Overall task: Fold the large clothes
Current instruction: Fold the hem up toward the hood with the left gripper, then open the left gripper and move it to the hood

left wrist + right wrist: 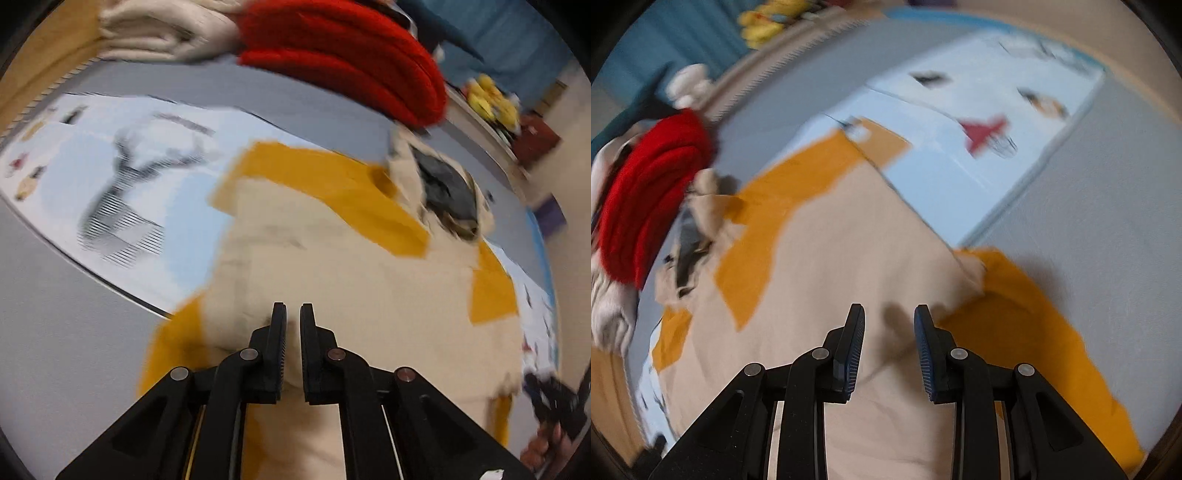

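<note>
The beige-and-mustard garment lies spread on a pale blue printed mat over the grey bench, its hood or collar end, dark-lined, pointing toward the stack of folded clothes at the far edge: a red folded knit beside a cream folded piece. That stack probably marks where finished items go, kept clear of the working area so the mat stays free for laying a large piece flat. The garment's long axis runs from the near hem, under both tools, away to the hood; mustard sleeves or panels splay out to either side. The left gripper hovers at the near hem with its fingers nearly pressed together; a fold of beige cloth seems to rise into the narrow gap, though blur leaves the pinch uncertain. The right gripper has its fingers partly spread over the beige cloth, and whether fabric is caught lower between them I cannot tell. Holding both near corners would suit carrying the hem up toward the hood for a lengthwise fold.
</note>
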### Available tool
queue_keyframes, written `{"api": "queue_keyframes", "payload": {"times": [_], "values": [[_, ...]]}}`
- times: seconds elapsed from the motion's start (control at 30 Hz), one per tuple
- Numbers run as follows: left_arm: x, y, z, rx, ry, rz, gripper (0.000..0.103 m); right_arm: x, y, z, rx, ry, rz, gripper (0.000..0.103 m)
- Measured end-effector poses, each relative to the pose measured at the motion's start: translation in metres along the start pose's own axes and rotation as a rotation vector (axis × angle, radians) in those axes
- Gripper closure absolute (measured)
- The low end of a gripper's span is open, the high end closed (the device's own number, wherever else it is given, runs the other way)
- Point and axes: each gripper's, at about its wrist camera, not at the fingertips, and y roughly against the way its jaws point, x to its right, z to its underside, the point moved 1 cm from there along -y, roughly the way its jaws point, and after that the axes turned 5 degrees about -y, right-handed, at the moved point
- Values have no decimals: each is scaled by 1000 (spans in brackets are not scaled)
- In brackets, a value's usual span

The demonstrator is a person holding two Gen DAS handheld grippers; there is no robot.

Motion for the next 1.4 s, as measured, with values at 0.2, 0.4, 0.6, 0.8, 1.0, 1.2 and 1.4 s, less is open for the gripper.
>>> {"api": "queue_keyframes", "payload": {"times": [0.2,0.4,0.6,0.8,1.0,1.2,1.4], "values": [[-7,-58,26,-219,-1,-69,83,-37,-50,21,-255,191,-203,69],[-6,-32,11,-114,-21,-83,80,-32,-62,26,-300,174,-109,69],[-24,-47,20,-200,37,-131,75,-34,-54,21,-265,234,-50,69],[11,-9,13,-43,-91,-117,75,-46,-17,17,-136,351,-46,69],[56,12,14,87,-241,-98,75,-71,29,26,7,482,-79,69],[74,30,25,151,-316,-86,75,-81,64,42,99,573,-105,69],[81,48,30,231,-363,-82,75,-68,78,47,121,572,-96,69]]}}
